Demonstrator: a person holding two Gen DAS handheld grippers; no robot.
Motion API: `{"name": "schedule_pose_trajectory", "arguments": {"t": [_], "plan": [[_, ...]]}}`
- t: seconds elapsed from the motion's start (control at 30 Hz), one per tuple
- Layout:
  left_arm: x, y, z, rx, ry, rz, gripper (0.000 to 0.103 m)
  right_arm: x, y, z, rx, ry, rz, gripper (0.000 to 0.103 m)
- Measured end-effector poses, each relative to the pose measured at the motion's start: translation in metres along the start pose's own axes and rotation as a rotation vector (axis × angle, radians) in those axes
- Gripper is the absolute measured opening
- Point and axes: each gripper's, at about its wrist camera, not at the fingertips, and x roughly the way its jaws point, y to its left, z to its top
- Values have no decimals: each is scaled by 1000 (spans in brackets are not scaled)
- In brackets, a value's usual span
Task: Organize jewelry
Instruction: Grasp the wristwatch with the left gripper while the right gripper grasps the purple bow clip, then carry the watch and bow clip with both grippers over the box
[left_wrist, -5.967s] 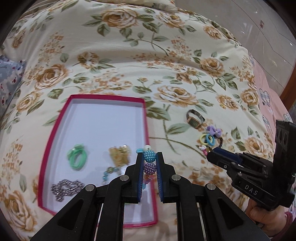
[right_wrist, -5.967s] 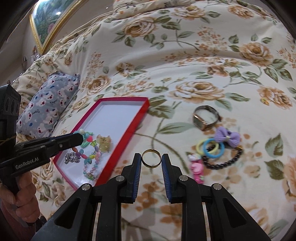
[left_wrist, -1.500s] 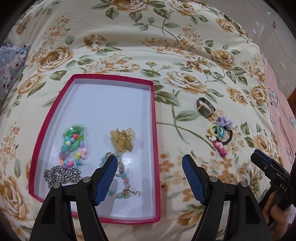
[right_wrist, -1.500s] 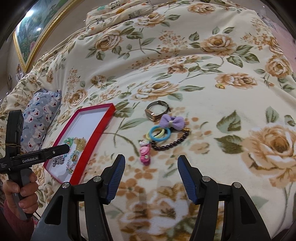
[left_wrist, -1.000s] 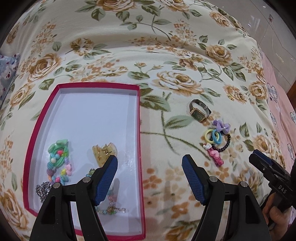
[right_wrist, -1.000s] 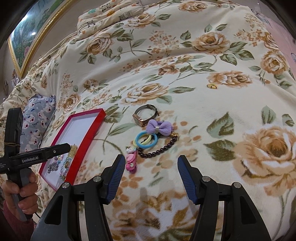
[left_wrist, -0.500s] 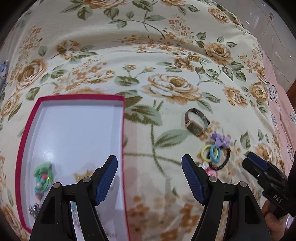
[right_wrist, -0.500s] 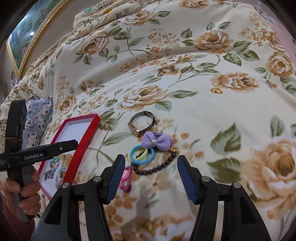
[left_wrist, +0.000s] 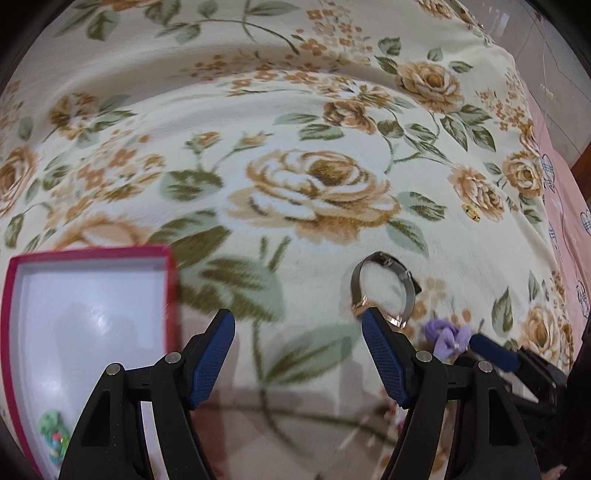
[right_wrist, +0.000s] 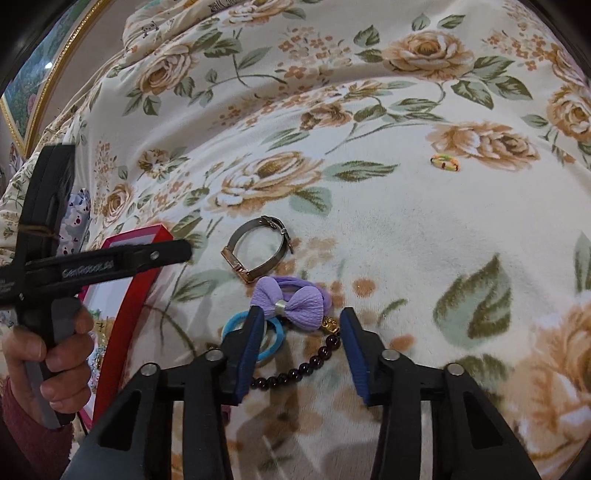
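While your right gripper (right_wrist: 301, 325) has just been closing around the lilac fabric bow hair tie (right_wrist: 291, 297) — pads not touching — your left gripper (left_wrist: 297, 321) stays spread beside the silver bracelet watch (left_wrist: 384, 291).

"GenRobot.AI" on left gripper (right_wrist: 186, 251)

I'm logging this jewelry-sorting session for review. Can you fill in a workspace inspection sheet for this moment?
Surface: floral blanket, soft and uneven.
Job's things: red tray at left, part filled; watch, purple bow tie, blue hair ring and dark bead bracelet lie loose together.
Clutter: small multicoloured band lying apart.
Grippers: left gripper open, empty, near the watch; right gripper has just been closing, fingers astride the bow and beads, not pressing.
Cables: nothing seen.
Surroundings: patterned pillow, gilt-framed picture.
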Motion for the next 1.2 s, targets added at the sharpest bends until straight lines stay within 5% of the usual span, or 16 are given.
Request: {"name": "schedule_pose_trajectory", "arguments": {"t": [0.2, 0.33, 0.43, 1.2], "plan": [[35, -19, 21, 49, 29, -13, 51, 5, -4, 1, 7, 2, -8, 15], [56, -25, 24, 76, 62, -14, 20, 3, -3, 1, -9, -6, -13, 1], [60, -30, 23, 103, 52, -14, 4, 0, 0, 1, -21, -18, -12, 1], [-56, 33, -36, -15, -86, -26, 1, -23, 48, 2, -77, -86, 74, 0]]}}
